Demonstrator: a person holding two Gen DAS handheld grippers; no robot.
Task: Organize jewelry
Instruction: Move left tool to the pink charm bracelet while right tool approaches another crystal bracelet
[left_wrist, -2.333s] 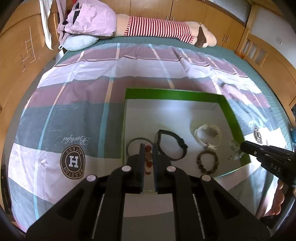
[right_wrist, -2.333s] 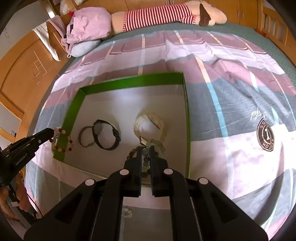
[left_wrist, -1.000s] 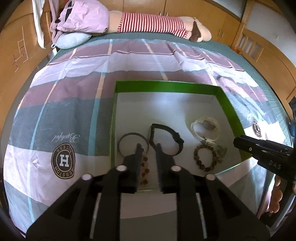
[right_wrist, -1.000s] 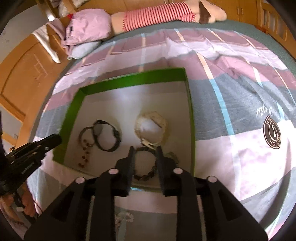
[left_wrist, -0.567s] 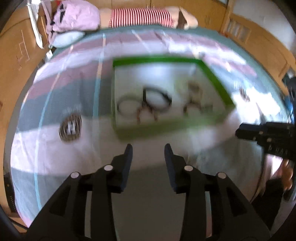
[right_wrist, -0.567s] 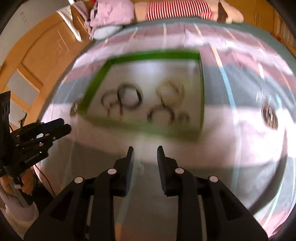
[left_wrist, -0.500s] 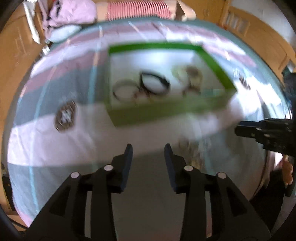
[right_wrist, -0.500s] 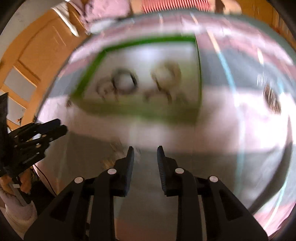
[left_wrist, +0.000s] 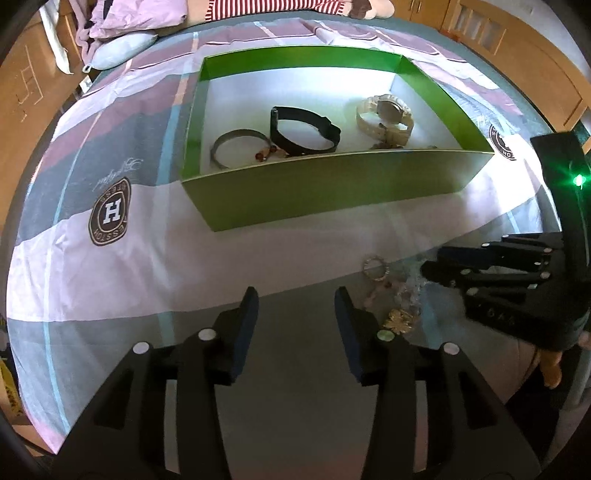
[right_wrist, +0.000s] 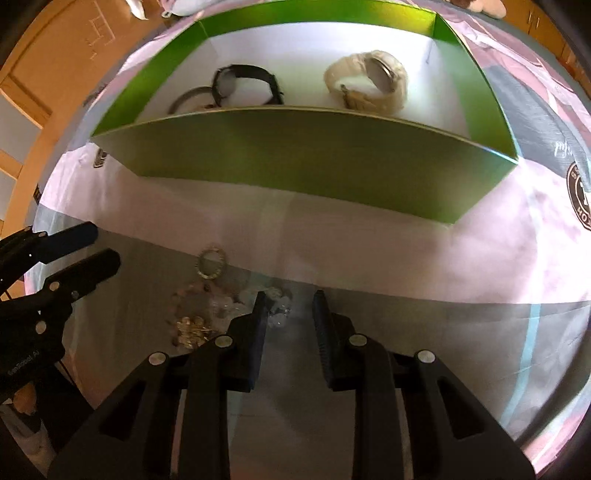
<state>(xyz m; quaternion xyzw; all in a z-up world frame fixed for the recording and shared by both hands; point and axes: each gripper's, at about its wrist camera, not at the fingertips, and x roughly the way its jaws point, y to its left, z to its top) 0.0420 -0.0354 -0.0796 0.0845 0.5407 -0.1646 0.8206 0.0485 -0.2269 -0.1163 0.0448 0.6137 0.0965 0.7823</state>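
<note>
A green box (left_wrist: 332, 192) sits on the bed and holds a black watch (left_wrist: 303, 129), a cream watch (left_wrist: 384, 112), a grey bangle (left_wrist: 236, 142) and a red-bead bracelet (left_wrist: 264, 154). In front of the box lies a small jewelry pile: a silver ring bracelet (left_wrist: 376, 267), a gold piece (left_wrist: 400, 317) and pale bead pieces (right_wrist: 221, 299). My left gripper (left_wrist: 295, 306) is open and empty, just left of the pile. My right gripper (right_wrist: 288, 310) is open, low over clear bead pieces (right_wrist: 279, 306) at the pile's right side.
The bed carries a striped pink, grey and white sheet (left_wrist: 110, 177) with a round H logo (left_wrist: 110, 212). A pillow (left_wrist: 118, 51) and a striped plush (left_wrist: 280, 5) lie at the far end. Wooden cabinets (left_wrist: 517, 48) stand beyond the bed.
Both grippers let go of bracelets inside the box, opened, and pulled back and down. They now sit low by the jewelry pile in front of the box.
</note>
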